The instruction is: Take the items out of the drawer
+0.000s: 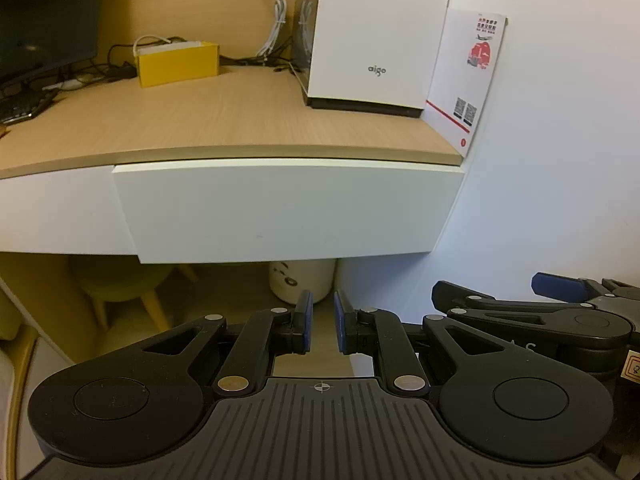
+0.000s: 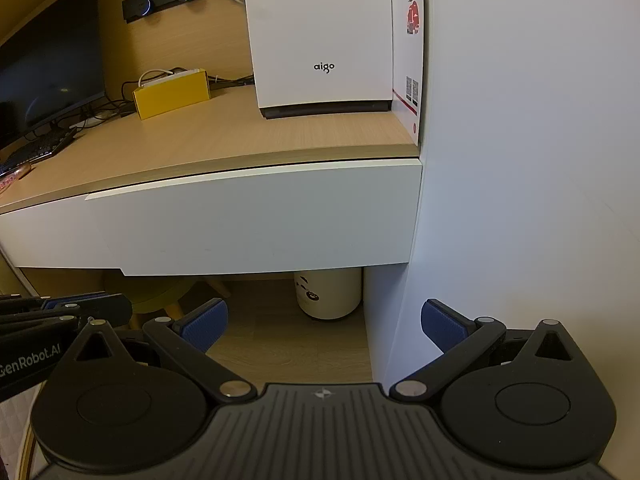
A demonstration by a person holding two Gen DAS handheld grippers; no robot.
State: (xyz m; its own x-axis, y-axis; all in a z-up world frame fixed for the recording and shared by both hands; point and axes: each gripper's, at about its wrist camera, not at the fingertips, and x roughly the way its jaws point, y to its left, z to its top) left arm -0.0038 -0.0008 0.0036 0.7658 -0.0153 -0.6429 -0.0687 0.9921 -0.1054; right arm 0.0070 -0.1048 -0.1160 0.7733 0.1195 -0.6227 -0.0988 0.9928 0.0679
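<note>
The white drawer front [image 1: 288, 208] [image 2: 256, 220] sits under the wooden desk top [image 1: 192, 120] at its right end, against the white side wall. It has no handle, and what is inside it is hidden. My left gripper [image 1: 322, 326] hovers below and in front of the drawer, its blue pads [image 1: 307, 322] almost together with nothing between them. My right gripper [image 2: 324, 326] is just to its right at the same height, with its fingers spread wide and nothing between them. In the left wrist view the right gripper's fingers [image 1: 560, 284] show at the right edge.
On the desk stand a white aigo box [image 1: 380, 36], a leaning white card [image 1: 468, 80], a yellow box [image 1: 178, 63], cables, a dark monitor [image 1: 44, 16] and a keyboard [image 2: 36, 148]. Below the desk are a cream bin [image 2: 328, 292] and a green stool [image 1: 120, 280].
</note>
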